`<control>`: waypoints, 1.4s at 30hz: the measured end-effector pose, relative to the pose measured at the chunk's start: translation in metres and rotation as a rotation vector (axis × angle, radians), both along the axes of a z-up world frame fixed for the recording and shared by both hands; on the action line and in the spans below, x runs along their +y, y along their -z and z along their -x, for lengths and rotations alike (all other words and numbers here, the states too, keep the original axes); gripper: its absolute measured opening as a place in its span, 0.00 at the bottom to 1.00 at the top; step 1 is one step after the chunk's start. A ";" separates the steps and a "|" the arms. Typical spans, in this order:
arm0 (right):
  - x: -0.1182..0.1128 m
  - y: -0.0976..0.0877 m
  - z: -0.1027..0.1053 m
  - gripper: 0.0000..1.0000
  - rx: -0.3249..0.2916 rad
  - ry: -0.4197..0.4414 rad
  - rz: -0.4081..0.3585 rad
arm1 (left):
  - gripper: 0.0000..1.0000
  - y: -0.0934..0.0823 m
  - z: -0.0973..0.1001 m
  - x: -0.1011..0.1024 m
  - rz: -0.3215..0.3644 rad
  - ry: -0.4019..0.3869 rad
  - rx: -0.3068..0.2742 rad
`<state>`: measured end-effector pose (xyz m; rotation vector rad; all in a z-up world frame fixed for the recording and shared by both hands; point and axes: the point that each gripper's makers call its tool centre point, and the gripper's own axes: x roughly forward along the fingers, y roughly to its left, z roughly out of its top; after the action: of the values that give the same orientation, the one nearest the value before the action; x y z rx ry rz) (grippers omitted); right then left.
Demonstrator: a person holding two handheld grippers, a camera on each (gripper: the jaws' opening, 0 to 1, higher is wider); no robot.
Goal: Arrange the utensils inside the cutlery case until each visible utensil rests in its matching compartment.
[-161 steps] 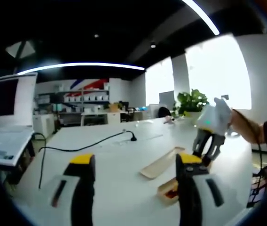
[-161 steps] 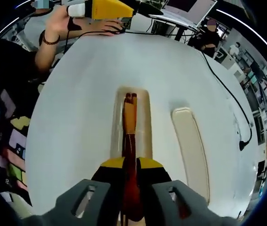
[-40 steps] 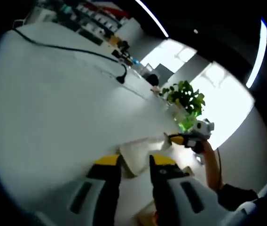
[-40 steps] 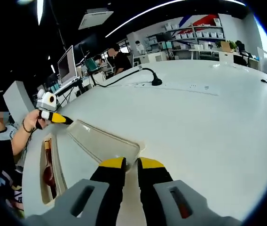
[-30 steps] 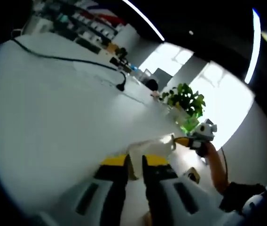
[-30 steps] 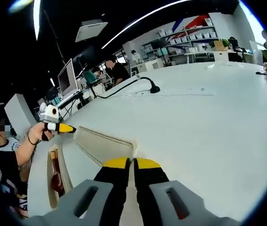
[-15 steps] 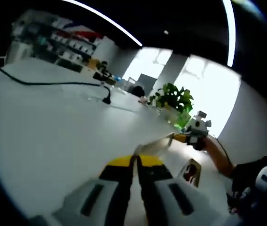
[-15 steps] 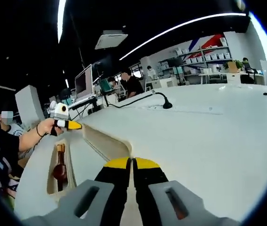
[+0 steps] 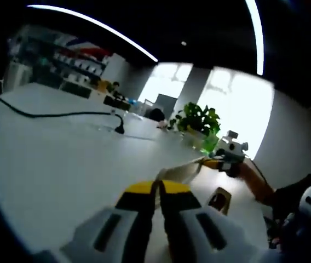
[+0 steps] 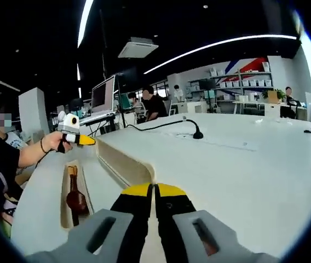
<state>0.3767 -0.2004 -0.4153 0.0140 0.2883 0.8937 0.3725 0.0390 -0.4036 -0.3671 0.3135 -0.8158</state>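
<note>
A long cream lid (image 10: 120,159) of the cutlery case hangs above the white table, held at both ends. My right gripper (image 10: 154,189) is shut on its near end, and my left gripper (image 10: 91,142) grips the far end. In the left gripper view the lid (image 9: 180,171) runs from my left gripper (image 9: 158,187), shut on it, to my right gripper (image 9: 206,161). The open case base (image 10: 63,205) lies on the table left of the lid, with a dark wooden utensil (image 10: 76,200) inside. The case base (image 9: 219,198) appears again to the right of the lid.
A black cable with a plug (image 10: 198,135) crosses the table beyond the lid; the cable (image 9: 118,130) also runs behind it. A potted plant (image 9: 199,118) stands at the table's far edge. A monitor (image 10: 103,96) and seated people (image 10: 154,104) are behind. A person's arm (image 10: 29,153) holds the left gripper.
Both grippers' jaws have closed onto the lid's ends, and the lid has risen off the table between them. Both cameras have tilted up.
</note>
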 end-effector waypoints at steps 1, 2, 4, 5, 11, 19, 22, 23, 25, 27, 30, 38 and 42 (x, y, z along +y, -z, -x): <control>0.001 -0.002 0.002 0.01 -0.012 0.002 0.007 | 0.04 -0.001 0.002 0.001 -0.001 0.001 -0.003; 0.001 -0.004 0.006 0.01 -0.025 0.001 0.019 | 0.04 -0.001 0.004 0.002 0.000 0.002 -0.007; 0.003 -0.006 0.014 0.01 -0.042 -0.002 0.026 | 0.04 -0.004 0.010 0.004 0.009 -0.002 -0.020; 0.004 -0.008 0.018 0.01 -0.051 -0.006 0.027 | 0.04 -0.006 0.012 0.005 0.011 -0.003 -0.029; 0.010 -0.017 0.038 0.01 -0.101 -0.028 0.040 | 0.04 -0.013 0.024 0.013 0.052 -0.019 -0.057; 0.006 -0.023 0.054 0.01 -0.169 -0.039 0.070 | 0.04 -0.016 0.048 0.012 0.045 -0.013 -0.097; 0.001 -0.023 0.057 0.01 -0.162 -0.033 0.050 | 0.04 -0.015 0.053 0.011 0.045 -0.003 -0.101; 0.002 -0.022 0.059 0.01 -0.160 -0.034 0.044 | 0.04 -0.014 0.055 0.010 0.046 -0.003 -0.100; 0.001 -0.022 0.062 0.01 -0.162 -0.031 0.038 | 0.04 -0.014 0.059 0.009 0.043 0.000 -0.107; 0.001 -0.022 0.065 0.01 -0.163 -0.028 0.032 | 0.04 -0.014 0.062 0.008 0.045 0.002 -0.108; 0.001 -0.020 0.070 0.01 -0.160 -0.034 0.023 | 0.04 -0.012 0.066 0.009 0.048 0.002 -0.112; 0.002 -0.005 0.079 0.01 -0.145 -0.051 0.039 | 0.04 -0.005 0.065 0.014 0.049 0.001 -0.105; 0.003 -0.003 0.080 0.01 -0.143 -0.052 0.033 | 0.04 -0.003 0.066 0.013 0.045 0.000 -0.102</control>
<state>0.2962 -0.1976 -0.4121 -0.0875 0.1707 0.9371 0.3064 0.0520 -0.4009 -0.3663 0.2002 -0.8398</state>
